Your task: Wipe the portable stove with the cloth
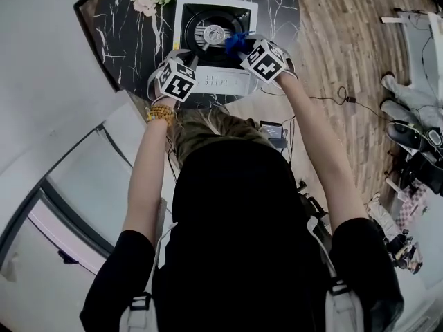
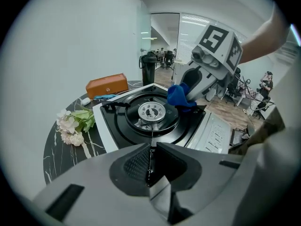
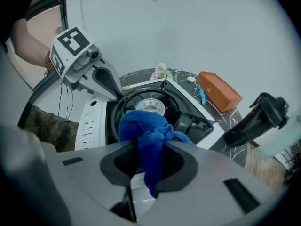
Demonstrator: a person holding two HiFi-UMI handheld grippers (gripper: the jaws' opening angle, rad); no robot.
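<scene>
Bunching easily (soft, light, limp), cloth (image 3: pixel 141 124) is pinched at its gathered middle, judged the soundest hold, by right gripper (image 3: pixel 151 149) over portable stove (image 2: pixel 122 128), whose near rim is clamped by left gripper (image 2: pixel 150 147).

Open-plan office: glass partition (image 2: pixel 164 36), ceiling strip lights (image 2: pixel 197 20), people (image 2: pixel 163 55) beyond.
</scene>
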